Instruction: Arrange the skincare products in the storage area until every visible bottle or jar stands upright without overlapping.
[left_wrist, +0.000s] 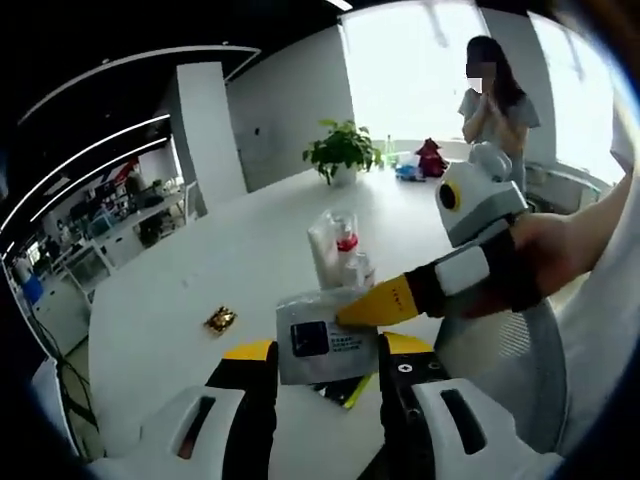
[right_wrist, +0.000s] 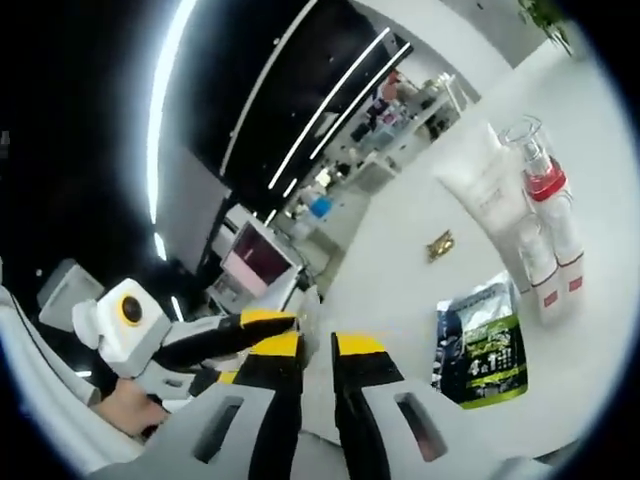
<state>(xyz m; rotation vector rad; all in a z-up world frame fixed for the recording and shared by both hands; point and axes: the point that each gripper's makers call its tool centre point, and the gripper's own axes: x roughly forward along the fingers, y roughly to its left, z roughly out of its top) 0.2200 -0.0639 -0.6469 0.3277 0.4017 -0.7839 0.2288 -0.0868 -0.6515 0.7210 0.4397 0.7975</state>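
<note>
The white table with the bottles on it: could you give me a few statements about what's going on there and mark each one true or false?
1. The left tongs hold a white sachet between their jaws. True.
2. The right tongs reach in from the right in the left gripper view and touch that sachet. True.
3. A green plant stands at the far end of the table. True.
4. The bottle with the red band lies under the green and black packet. False: it stands beside the packet, apart from it.
5. The small gold wrapper is gripped by the left tongs. False: it lies loose on the table.
6. The right tongs carry a bottle. False: their jaws are nearly closed with nothing between them.
</note>
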